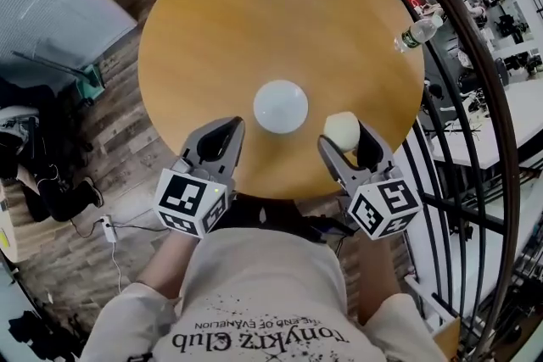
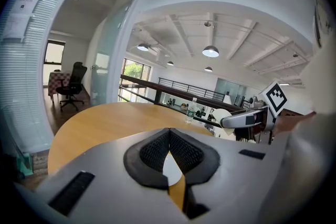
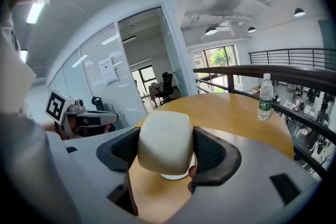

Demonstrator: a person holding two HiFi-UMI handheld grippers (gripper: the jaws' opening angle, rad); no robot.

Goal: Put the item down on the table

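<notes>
**Claws.** Your right claw was closed on the item, a cream, rounded block. One pad pressed each flank, and the block bulged out above and in front of the pads. Your left claw was closed tip to tip with nothing between its pads. It was held over the table rim at about 7 o'clock, taking your own side as 6.

**Location of the item.** It was off the table, in the right claw, over the wood at about 5 o'clock and close to the near rim. The white round dish lay just beside it toward the centre. Seen along the right claw, the dish's edge showed directly below the block. How high the block sat above the wood could not be judged.

**Findings: what could have gone wrong.**
1. The near rim was close. In my judgement, a release from any height could have let a block this rounded, and apparently soft, bounce or roll off the table at 5 to 6 o'clock.
2. The dish was adjacent. Lowering on the line the right claw pointed could have set the block half on the dish's edge, leaving it tilted or nudging the dish.
3. The block looked squeezed. It might have clung to one pad as the claw opened and been dragged sideways.
4. The bottle stood at the rim near 2 o'clock, well apart from the block, so only a wide swing of the right claw could have reached it.

**Recommendation.** Bring the item inward, clear of the dish, and touch it to the wood before opening.
</notes>
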